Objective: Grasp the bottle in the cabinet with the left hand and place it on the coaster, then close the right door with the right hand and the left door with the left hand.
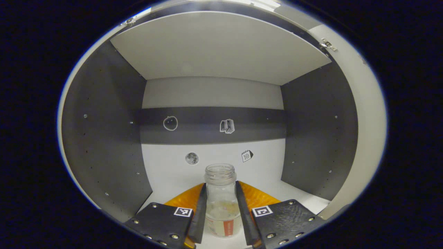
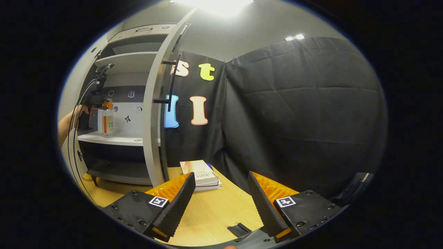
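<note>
Glass bottle [image 1: 221, 200] stands clamped between left claw [image 1: 221, 207] fingers; right claw [image 2: 218, 200] apart.

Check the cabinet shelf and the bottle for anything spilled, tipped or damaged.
Nothing stands out. The bottle stands upright on the white shelf between the left gripper fingers, capless, with no spill showing around it. The right gripper hangs open over the wooden table.

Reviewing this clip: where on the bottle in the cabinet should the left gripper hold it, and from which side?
On the straight glass body below the neck, coming in level from the open cabinet front. The bottle stands upright and lidless on the white shelf, so a side pinch keeps it vertical. The left gripper already brackets its body this way.
</note>
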`<state>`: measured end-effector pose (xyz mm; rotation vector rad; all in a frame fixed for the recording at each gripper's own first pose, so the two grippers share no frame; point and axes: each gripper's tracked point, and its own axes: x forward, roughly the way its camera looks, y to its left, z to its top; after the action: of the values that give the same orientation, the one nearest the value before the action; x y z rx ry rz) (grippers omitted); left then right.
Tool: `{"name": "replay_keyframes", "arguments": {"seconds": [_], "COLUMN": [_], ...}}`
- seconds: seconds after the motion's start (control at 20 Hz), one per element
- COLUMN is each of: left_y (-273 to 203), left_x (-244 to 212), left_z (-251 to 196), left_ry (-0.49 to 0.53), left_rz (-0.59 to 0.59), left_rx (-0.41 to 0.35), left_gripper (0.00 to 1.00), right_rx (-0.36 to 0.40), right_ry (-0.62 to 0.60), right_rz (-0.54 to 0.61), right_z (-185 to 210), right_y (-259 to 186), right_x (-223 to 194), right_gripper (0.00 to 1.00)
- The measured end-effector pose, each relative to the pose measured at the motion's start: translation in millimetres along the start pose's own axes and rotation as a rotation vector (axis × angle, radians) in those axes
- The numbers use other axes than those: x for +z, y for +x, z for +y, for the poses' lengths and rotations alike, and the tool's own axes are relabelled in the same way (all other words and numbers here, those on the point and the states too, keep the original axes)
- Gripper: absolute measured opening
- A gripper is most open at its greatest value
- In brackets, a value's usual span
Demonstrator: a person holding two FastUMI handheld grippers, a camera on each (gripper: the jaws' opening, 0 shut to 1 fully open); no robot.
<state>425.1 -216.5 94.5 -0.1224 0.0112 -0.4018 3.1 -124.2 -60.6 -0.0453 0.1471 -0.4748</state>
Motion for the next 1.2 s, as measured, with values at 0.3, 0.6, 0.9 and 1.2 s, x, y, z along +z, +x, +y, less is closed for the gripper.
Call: {"name": "replay_keyframes", "arguments": {"seconds": [0.3,0.6,0.9,1.2], "left_y": [-31.1,-83.1,-135.6,-182.0], "left_x": [18.2,17.2,6.8,-19.5], "left_z": [-12.6,-29.9,-41.9,-58.1], "left_ry": [0.006,-0.007,-0.012,-0.034], "left_rz": [-0.029,-0.05,-0.062,-0.06], "left_rx": [-0.028,-0.033,-0.014,-0.02], "left_gripper": [0.45,0.45,0.44,0.45], "right_rx": [0.055,0.128,0.183,0.237], "right_ry": [-0.001,0.008,0.015,-0.002], "right_rz": [-0.008,-0.017,-0.014,-0.006], "right_z": [-2.7,-7.3,-20.0,-30.7], "right_y": [1.3,-7.1,-19.7,-31.4], "right_x": [5.0,5.9,2.3,-4.1], "right_gripper": [0.97,0.96,0.96,0.97]}}
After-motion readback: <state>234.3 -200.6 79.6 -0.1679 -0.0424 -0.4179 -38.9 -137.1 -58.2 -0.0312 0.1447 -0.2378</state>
